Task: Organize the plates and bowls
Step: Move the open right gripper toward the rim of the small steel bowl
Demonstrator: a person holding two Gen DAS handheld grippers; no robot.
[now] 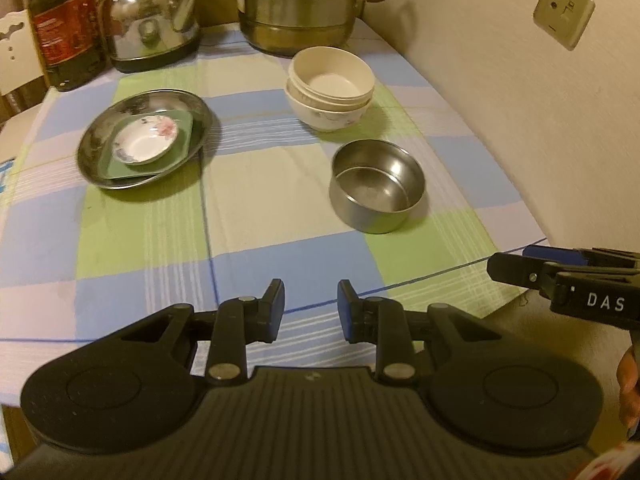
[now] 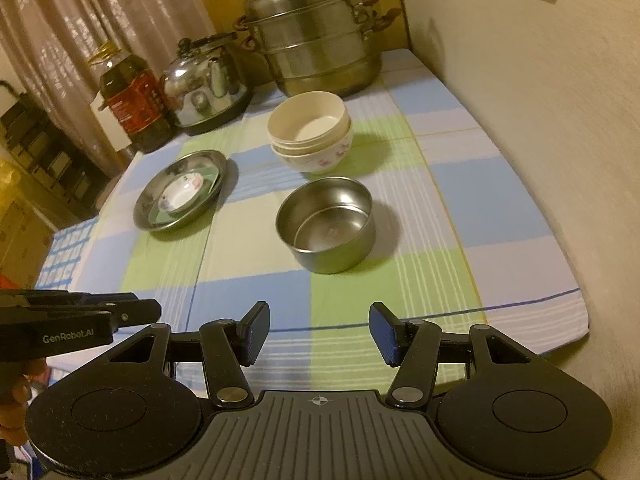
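both of your claws hover empty over the near edge of the counter (image 2: 248, 280), the left claw (image 1: 311, 312) narrowly parted, the right claw (image 2: 319, 332) spread wider. nearest sits the steel bowl (image 2: 326, 224), light, rigid and slick, so pinch its thin rim. beyond it the stacked ceramic bowls (image 2: 310, 132) look heavier and chippable; grip the wall squarely. to the left, the small saucer (image 1: 146, 142) rests on a green plate (image 1: 188, 140) in the steel plate (image 1: 92, 148), which offers only a shallow lip.

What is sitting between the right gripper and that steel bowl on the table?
Nothing visible: only bare checked tablecloth lies between the open right gripper and the steel bowl. The stacked white bowls stand behind it.
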